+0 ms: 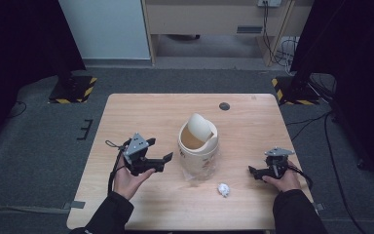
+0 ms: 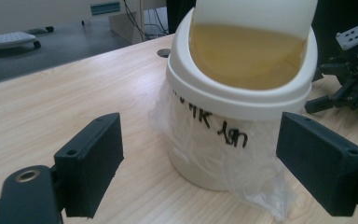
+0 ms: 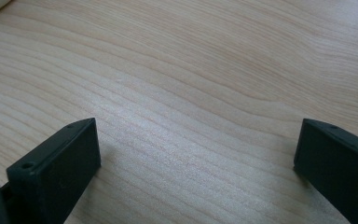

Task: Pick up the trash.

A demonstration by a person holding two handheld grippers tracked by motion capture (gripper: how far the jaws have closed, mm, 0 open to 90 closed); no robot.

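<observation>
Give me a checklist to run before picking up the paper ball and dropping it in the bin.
1. Right gripper open: ok, its jaws stand wide apart over bare table.
2. Left gripper open and empty: ok.
3. Paper ball free to grab: ok, it lies alone near the front edge, apart from the bin.
4. Right gripper lined up on the ball: not ok, the ball sits off to its side, not between its jaws.
5. Bin mouth open: ok, the swing lid is tipped up.
6. Bin steady: cannot tell; the left gripper faces it without touching.
</observation>
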